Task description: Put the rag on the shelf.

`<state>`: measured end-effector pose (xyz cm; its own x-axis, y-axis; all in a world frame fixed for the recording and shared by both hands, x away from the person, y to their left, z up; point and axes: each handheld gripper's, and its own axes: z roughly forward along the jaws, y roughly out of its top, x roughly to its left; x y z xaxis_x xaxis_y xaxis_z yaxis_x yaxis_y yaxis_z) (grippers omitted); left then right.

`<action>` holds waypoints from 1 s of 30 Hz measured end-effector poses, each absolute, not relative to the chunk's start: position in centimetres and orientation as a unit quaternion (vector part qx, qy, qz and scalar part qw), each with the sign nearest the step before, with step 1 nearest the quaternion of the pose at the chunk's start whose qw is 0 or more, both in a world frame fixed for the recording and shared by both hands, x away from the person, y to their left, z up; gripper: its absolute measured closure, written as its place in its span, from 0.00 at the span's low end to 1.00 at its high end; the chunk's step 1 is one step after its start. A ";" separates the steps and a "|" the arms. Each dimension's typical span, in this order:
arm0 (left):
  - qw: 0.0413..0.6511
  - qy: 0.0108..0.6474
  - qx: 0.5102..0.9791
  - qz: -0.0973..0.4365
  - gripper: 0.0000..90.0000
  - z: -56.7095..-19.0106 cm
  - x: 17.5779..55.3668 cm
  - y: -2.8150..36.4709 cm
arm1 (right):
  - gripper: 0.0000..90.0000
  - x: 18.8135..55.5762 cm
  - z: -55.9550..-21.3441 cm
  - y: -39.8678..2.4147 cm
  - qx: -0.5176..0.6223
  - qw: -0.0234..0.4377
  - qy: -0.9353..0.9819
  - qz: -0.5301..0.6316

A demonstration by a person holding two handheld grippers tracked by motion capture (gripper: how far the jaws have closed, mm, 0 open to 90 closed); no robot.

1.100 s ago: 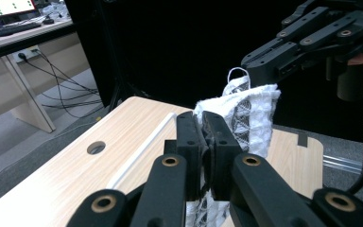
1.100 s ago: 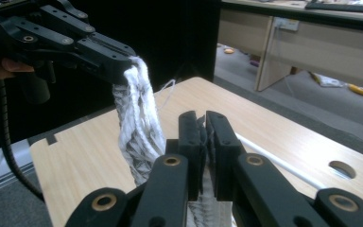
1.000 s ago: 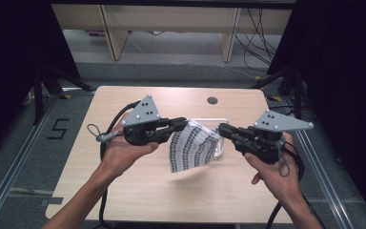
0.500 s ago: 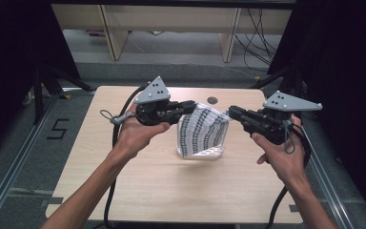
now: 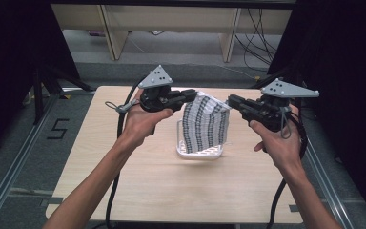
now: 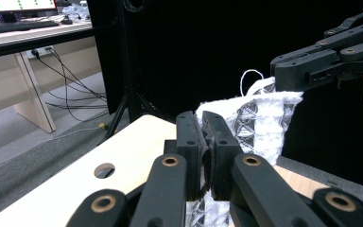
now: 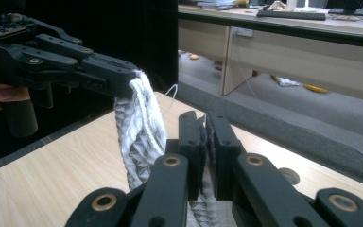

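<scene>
A white cloth with a dark knitted pattern [image 5: 205, 125] hangs stretched between both grippers above the middle of the wooden table [image 5: 124, 191]. Its lower edge rests bunched on the tabletop. My left gripper [image 5: 193, 95] is shut on the cloth's upper left corner, and my right gripper [image 5: 229, 101] is shut on the upper right corner. In the left gripper view the jaws [image 6: 205, 142] pinch the cloth [image 6: 264, 118], with the other gripper [image 6: 307, 71] beyond. In the right gripper view the jaws [image 7: 203, 142] pinch the cloth [image 7: 139, 127], with the other gripper [image 7: 99, 71] opposite.
A round hole in the tabletop [image 6: 104, 170] lies near the far edge, also seen from the right gripper [image 7: 289, 176]. Black curtains flank the table. Desk legs and cables [image 5: 248, 28] stand on the floor beyond it. Cables trail from both grippers.
Both grippers have risen and moved toward the far side of the table with the cloth. The cloth has gone from slanted and low to hanging upright between them.
</scene>
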<state>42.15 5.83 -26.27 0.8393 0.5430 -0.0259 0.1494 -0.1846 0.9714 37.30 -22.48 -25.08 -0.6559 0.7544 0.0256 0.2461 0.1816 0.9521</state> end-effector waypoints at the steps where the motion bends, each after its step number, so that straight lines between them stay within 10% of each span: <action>1: 0.596 0.231 0.751 0.167 0.95 -26.2 42.3 5.8 | 0.96 37.5 -25.0 -22.5 0.347 0.238 0.729 0.540; 30: 0.594 0.335 0.715 0.153 0.95 -27.6 50.4 4.1 | 0.95 45.2 -25.3 -22.2 0.414 0.202 0.720 0.519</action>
<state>50.39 4.07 -27.59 0.7288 0.6609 -0.1789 0.2972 -0.0699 0.9523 45.21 -22.17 -25.31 -0.5751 0.8062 0.1391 0.3862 0.1176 0.9149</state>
